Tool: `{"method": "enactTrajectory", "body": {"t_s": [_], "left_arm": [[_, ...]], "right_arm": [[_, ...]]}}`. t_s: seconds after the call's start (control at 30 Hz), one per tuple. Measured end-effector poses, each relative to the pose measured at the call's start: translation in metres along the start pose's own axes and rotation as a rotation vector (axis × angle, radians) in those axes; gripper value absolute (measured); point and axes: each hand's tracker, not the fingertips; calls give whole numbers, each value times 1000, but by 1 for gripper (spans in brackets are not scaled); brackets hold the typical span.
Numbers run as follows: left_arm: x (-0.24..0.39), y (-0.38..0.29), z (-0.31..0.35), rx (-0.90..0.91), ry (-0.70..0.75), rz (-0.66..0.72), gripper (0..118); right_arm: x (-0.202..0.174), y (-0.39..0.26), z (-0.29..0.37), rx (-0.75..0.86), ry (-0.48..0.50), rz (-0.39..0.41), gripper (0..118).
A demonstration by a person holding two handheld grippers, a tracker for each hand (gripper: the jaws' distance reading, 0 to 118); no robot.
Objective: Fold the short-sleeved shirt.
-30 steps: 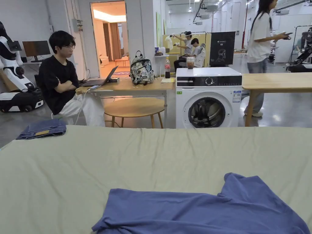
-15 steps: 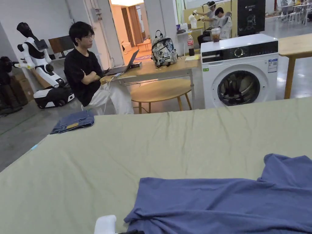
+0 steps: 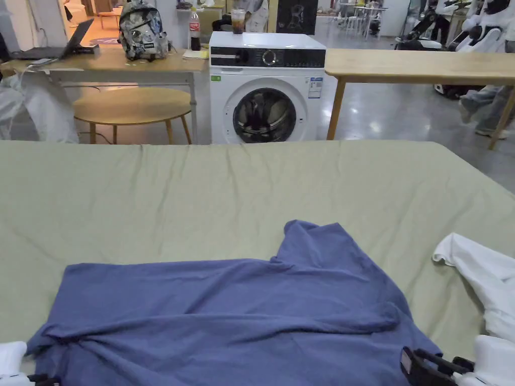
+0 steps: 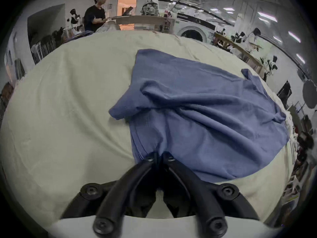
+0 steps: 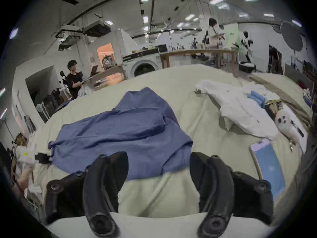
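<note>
Barely started, I'd say: nearest me the left gripper has its jaws pinched on the near hem of the blue shirt, while the right gripper gapes wide just short of the other corner. The shirt lies rumpled (no fold made yet) on the green-sheeted bed, a white garment beside it.

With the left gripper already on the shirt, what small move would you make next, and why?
Probably close the right gripper on the near edge of the shirt. Its jaws stand open around that edge, while the left gripper is shut on the other corner, and the shirt lies rumpled.
</note>
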Motion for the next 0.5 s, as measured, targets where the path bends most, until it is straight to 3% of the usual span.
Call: {"method": "enactTrajectory", "body": {"t_s": [0.03,0.13,0.17,0.2,0.23,0.27,0.4,0.5], "left_arm": [[2,-1,0,0,-3,-2,0],[2,-3,1,4,-8,4,0],[1,-3,2,6,-10,5,0],[4,-4,4,6,-12,8,0],[5,-6,4,13,-12,12,0],[5,-6,6,20,-13,15,0],[-2,0,21,29,-73,4,0],[-10,5,65,160,5,-66,0]], "right_arm": [[-3,7,-18,-31,-69,12,75],[8,-1,-78,-224,-151,-29,71],[4,-5,-80,-249,-156,-19,71],[-4,-3,-63,-161,-143,8,64],[-11,0,-49,-121,-151,38,29],[-12,0,-47,-127,-131,27,7],[-3,14,-46,-180,-108,11,6],[-12,25,-15,-50,-181,44,6]]}}
